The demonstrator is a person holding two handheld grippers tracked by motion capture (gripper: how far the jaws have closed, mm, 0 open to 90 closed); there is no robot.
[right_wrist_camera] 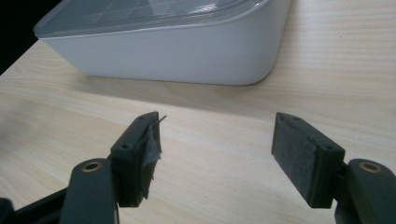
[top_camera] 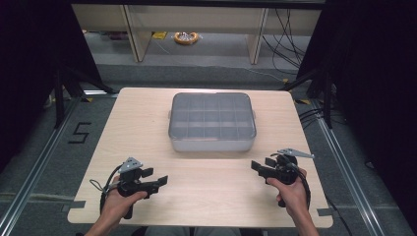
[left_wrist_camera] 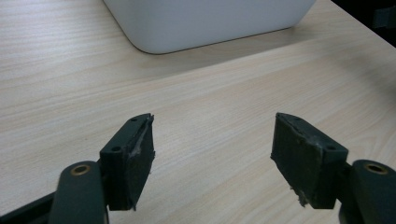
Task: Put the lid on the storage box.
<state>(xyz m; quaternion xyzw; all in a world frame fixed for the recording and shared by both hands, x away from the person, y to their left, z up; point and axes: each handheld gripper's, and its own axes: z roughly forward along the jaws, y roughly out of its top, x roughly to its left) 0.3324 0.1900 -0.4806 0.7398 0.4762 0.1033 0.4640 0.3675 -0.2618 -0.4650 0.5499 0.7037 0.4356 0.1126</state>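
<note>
A shallow white box with a clear lid over several compartments (top_camera: 212, 122) lies closed in the middle of the wooden table (top_camera: 142, 123). My left gripper (top_camera: 156, 177) is held in a hand near the front left, its jaws open and aimed right toward the box's near side. In the left gripper view the jaws (left_wrist_camera: 215, 140) stand wide apart over bare wood, with the box corner (left_wrist_camera: 205, 23) ahead. My right gripper (top_camera: 260, 163) is held at the front right, open and pointing left. Its own view has the jaws (right_wrist_camera: 217, 135) apart and empty, short of the box's wall (right_wrist_camera: 177, 51).
Black stands and curtains flank the table on both sides. A "5" is taped on the floor (top_camera: 78, 132) at the left. Beyond the table are wooden furniture legs, a yellow coil (top_camera: 186, 38) and loose cables (top_camera: 287, 44) on the floor.
</note>
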